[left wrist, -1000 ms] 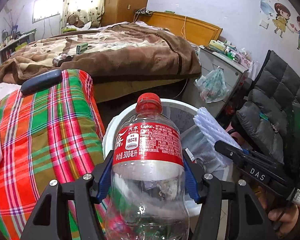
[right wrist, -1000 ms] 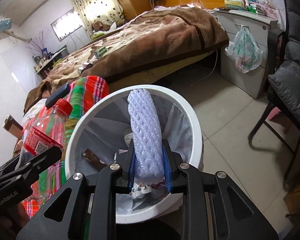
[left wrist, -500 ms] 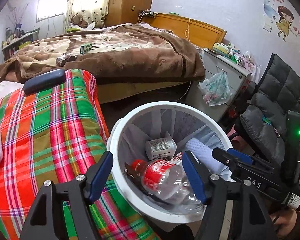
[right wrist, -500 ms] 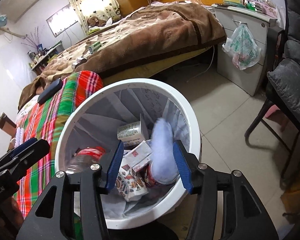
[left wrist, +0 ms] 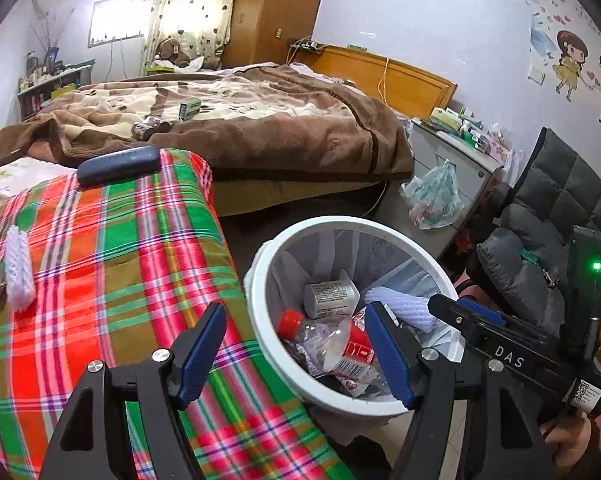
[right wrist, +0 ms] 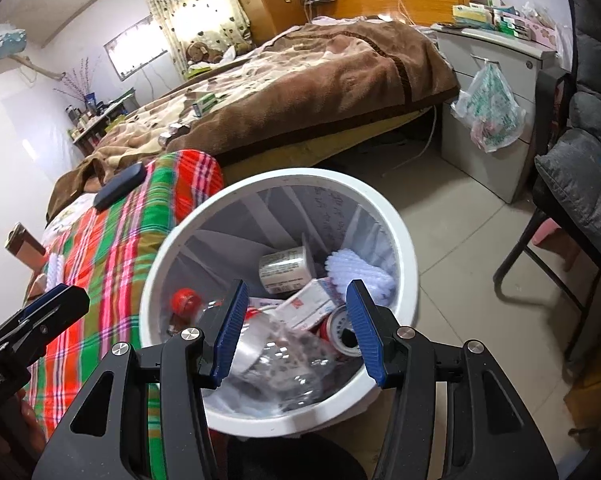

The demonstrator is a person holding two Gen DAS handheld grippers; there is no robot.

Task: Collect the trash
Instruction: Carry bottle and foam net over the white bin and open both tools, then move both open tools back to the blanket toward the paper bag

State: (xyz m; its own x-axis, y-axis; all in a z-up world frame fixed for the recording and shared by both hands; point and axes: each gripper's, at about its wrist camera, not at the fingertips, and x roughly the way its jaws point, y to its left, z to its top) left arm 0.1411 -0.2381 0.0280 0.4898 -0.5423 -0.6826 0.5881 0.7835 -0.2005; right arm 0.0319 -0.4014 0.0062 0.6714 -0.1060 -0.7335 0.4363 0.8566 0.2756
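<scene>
Both grippers hang empty over the round white plastic bin [right wrist: 404,240], jaws spread with nothing between the pads. The right gripper [right wrist: 296,328] has the crushed clear cola bottle with the red cap [right wrist: 188,300] and the white foam-net sleeve [right wrist: 356,272] lying below it inside the bin, so that load looks delivered. What remains, I'd judge, is the second white foam-net sleeve [left wrist: 18,268] on the red-and-green plaid blanket [left wrist: 112,264], well off to the left of the left gripper [left wrist: 296,352] and beyond its left jaw, with a small tan object just beside it. Its long axis runs roughly away from the jaws, slightly tilted. The left hand is clearly nearer.
</scene>
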